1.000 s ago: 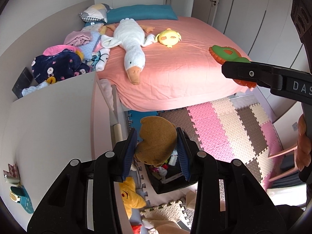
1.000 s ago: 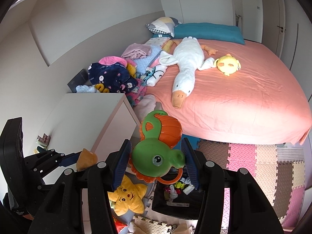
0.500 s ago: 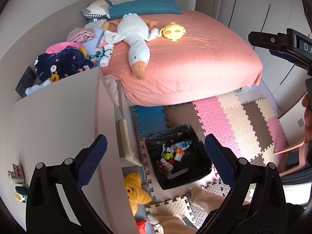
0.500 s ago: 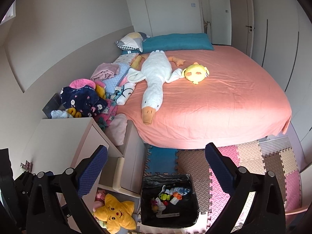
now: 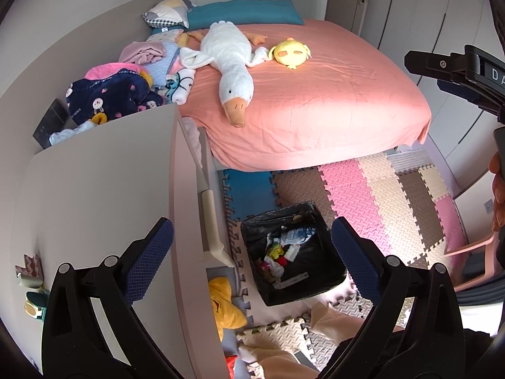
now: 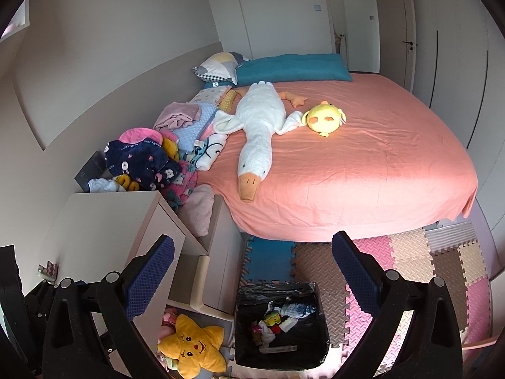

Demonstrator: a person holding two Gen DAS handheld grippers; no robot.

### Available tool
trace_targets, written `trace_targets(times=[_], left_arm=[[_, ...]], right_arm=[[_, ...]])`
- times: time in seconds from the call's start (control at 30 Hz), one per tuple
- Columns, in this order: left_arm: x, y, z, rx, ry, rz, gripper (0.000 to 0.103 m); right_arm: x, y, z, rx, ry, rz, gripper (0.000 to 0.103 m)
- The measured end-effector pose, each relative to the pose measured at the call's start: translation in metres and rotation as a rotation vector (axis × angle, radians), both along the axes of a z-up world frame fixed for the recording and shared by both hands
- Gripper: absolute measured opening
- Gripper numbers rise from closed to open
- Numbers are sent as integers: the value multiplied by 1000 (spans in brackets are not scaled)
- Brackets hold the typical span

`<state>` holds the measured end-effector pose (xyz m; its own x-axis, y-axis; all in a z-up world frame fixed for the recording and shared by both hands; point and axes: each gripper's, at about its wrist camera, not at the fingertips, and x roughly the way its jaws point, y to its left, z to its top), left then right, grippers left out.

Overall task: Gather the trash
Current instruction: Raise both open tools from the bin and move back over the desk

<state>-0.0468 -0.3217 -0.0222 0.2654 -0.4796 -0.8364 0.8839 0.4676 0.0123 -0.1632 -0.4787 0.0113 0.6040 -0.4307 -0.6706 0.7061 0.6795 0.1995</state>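
One square bin, mouth upward

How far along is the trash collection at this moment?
Done: several small colourful items lie in the black-lined bin on the foam-tile floor. In hand: nothing; the left gripper and right gripper have just been opening and hang empty above the bin. Possibly left: the yellow star plush beside the bin, if it counts as trash.
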Motion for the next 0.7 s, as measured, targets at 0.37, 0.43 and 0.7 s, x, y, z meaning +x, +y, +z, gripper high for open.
trace_targets(times=[0.37,0.43,0.7], left_arm=[[19,30,1,-5,4,97,97],[24,37,1,-7,5,115,97],[39,62,0,-6,12,183,97]], right_arm=[[33,16,0,5,8,81,99],[40,21,1,3,9,99,99],[73,43,0,1,18,181,99]])
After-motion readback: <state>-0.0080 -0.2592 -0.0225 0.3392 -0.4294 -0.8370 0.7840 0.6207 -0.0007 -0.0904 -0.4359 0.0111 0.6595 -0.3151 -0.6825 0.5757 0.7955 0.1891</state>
